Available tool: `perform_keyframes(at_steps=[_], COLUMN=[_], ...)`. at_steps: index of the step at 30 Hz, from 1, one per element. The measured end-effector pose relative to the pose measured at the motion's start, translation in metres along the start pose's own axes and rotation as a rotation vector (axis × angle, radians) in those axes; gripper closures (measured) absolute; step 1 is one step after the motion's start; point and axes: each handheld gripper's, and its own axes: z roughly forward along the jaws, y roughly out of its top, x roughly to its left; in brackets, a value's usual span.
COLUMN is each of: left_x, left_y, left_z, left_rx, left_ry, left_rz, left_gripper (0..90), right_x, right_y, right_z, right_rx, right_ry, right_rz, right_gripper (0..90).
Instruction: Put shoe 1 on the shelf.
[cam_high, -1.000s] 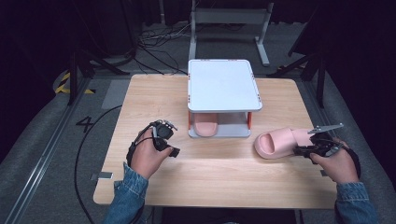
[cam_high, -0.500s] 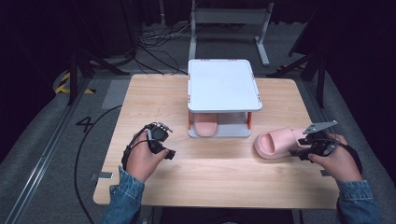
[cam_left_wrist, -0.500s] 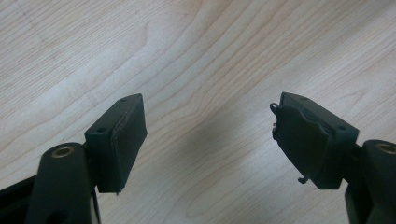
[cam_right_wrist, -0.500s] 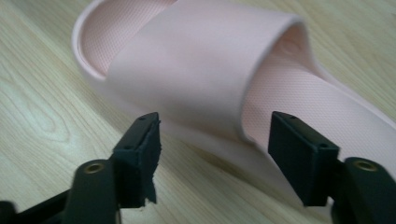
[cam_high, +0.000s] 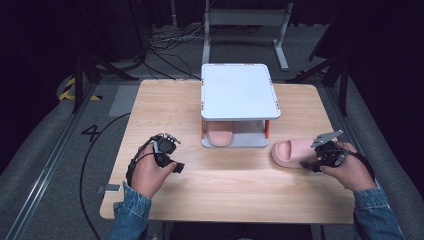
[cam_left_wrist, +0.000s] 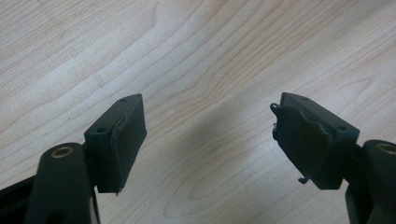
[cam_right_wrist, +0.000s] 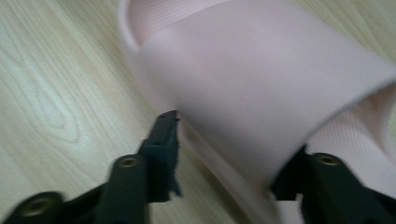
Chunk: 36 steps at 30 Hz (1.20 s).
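We have the pink slipper (cam_high: 292, 152) lying on the wooden table (cam_high: 235, 200) at about four o'clock from the white two-tier rack (cam_high: 239, 95), just beside the rack's front right corner and apart from it. Its long axis runs roughly from nine to three o'clock, with the rounded end at nine and the band end at three, toward our right gripper (cam_high: 320, 159). In the right gripper view, that gripper (cam_right_wrist: 224, 154) has its jaws straddling the slipper's (cam_right_wrist: 261, 88) upper band, one jaw outside against the edge and the other tucked under the band; they look closed on it, though motion blur keeps us from judging how firmly. A second pink slipper (cam_high: 219, 134) sits on the rack's lower shelf, toward the left, leaving room at its three o'clock side. So the move we judge next turns on this: the free shelf slot lies at about ten o'clock from the held slipper, and the slipper would need swinging until its long axis points at twelve. Our left gripper (cam_high: 167, 152) hovers over bare wood at eight o'clock from the rack, jaws wide apart and empty, well away from both slippers.
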Motion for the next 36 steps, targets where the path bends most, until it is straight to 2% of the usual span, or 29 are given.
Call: perform_keyframes(at_steps=[3, 7, 8, 13, 19, 22, 26, 31, 32, 36], left_x=[-0.001, -0.002, -0.003, -0.004, -0.002, -0.001, 0.003, 0.008, 0.009, 0.012], left_y=[0.002, 0.006, 0.008, 0.012, 0.009, 0.003, -0.008, -0.022, -0.025, -0.038], left_z=[0.001, 0.003, 0.003, 0.005, 0.004, 0.003, -0.002, -0.007, -0.009, -0.013], left_rx=[0.002, 0.003, 0.004, 0.003, 0.001, 0.003, 0.004, 0.005, 0.005, 0.011], left_ry=[-0.004, -0.008, -0.009, -0.015, -0.011, -0.005, 0.005, 0.019, 0.023, 0.030], left_rz=[0.006, 0.016, 0.025, 0.031, 0.027, 0.010, -0.018, -0.051, -0.059, -0.091], left_gripper=[25.2, 25.2, 25.2, 25.2, 25.2, 25.2, 25.2, 25.2, 25.2, 25.2], right_x=[0.006, 0.014, 0.019, 0.027, 0.044, 0.053, 0.062, 0.069, 0.072, 0.076], right_y=[0.002, 0.005, 0.006, 0.010, 0.028, 0.041, 0.058, 0.075, 0.084, 0.096], right_z=[-0.003, -0.004, -0.005, -0.010, -0.022, -0.023, -0.015, -0.002, 0.006, 0.018], right_rx=[0.018, 0.033, 0.030, 0.016, -0.050, -0.082, -0.088, -0.086, -0.087, -0.077], right_ry=[0.021, 0.040, 0.058, 0.071, 0.070, 0.084, 0.091, 0.103, 0.109, 0.099], right_rz=[0.036, 0.054, 0.060, 0.080, 0.065, 0.080, 0.091, 0.085, 0.084, 0.067], right_gripper=[69.7, 76.1, 78.3, 78.8, 80.6, 80.1, 79.8, 79.9, 79.9, 78.8])
